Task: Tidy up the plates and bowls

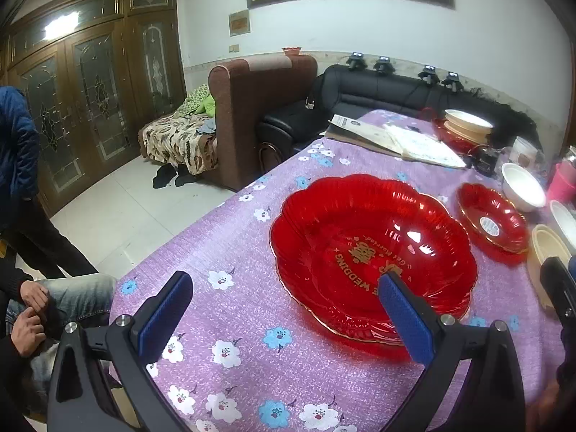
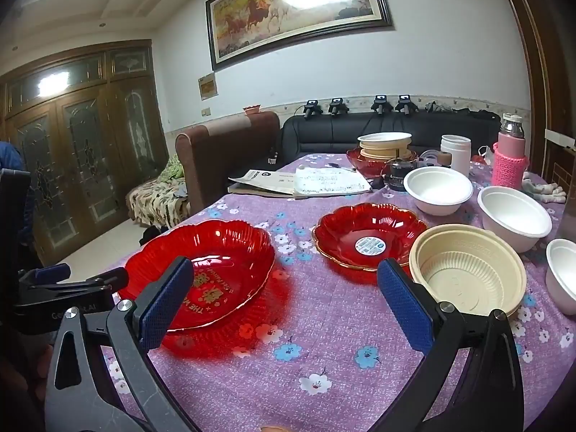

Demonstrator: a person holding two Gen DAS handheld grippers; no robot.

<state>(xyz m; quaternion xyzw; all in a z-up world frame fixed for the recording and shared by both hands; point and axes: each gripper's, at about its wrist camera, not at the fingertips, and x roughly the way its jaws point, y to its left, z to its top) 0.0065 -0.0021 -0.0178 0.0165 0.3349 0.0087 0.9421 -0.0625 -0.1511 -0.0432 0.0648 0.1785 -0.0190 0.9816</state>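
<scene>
A large red scalloped plate with gold lettering lies on the purple flowered tablecloth. My left gripper is open just above its near-left rim, one finger over the plate and the other over the cloth. My right gripper is open too and hovers over bare cloth between the large red plate and a beige ribbed bowl. A small red plate with a sticker lies beyond. Three white bowls stand to the right. Neither gripper holds anything.
At the table's far end stands a stack of beige bowls on a red plate, with papers, a white jar and a pink-sleeved bottle. A seated person's knees and hands are at the table's left corner.
</scene>
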